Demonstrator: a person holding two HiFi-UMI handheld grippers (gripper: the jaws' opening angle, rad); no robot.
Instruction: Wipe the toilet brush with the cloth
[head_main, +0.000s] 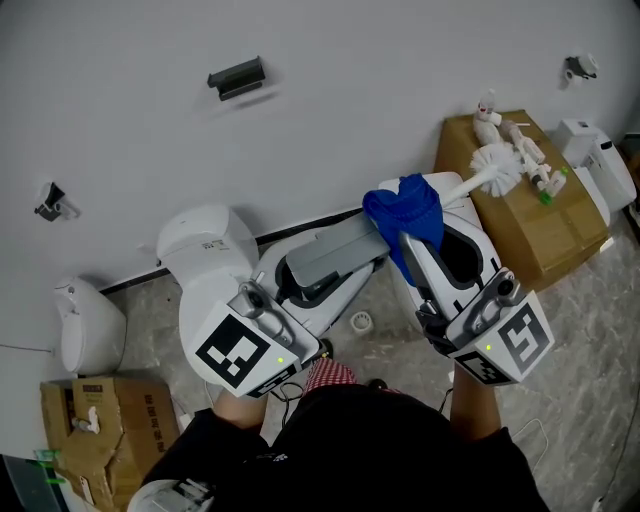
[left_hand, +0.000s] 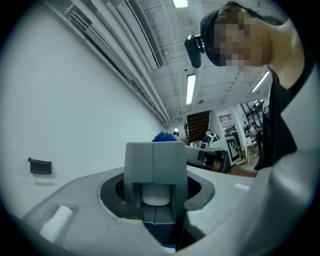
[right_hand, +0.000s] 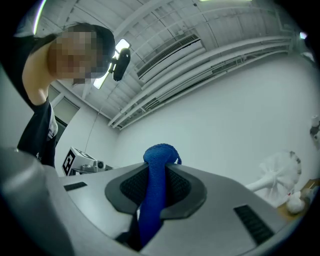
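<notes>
The toilet brush lies slanted across the head view, its white bristle head (head_main: 497, 168) at the upper right and its thick grey handle (head_main: 335, 250) toward the left. My left gripper (head_main: 322, 272) is shut on that grey handle (left_hand: 155, 165), which fills the gap between its jaws. The blue cloth (head_main: 405, 215) is bunched over the thin white shaft just past the grey part. My right gripper (head_main: 413, 245) is shut on the cloth (right_hand: 156, 185), which stands up between its pads. The bristle head (right_hand: 277, 170) shows at the right edge of the right gripper view.
A white toilet tank (head_main: 205, 245) stands by the wall behind the left gripper. A cardboard box (head_main: 530, 225) with small white parts sits at the right and another box (head_main: 95, 430) at the lower left. A white ring (head_main: 361, 321) lies on the floor.
</notes>
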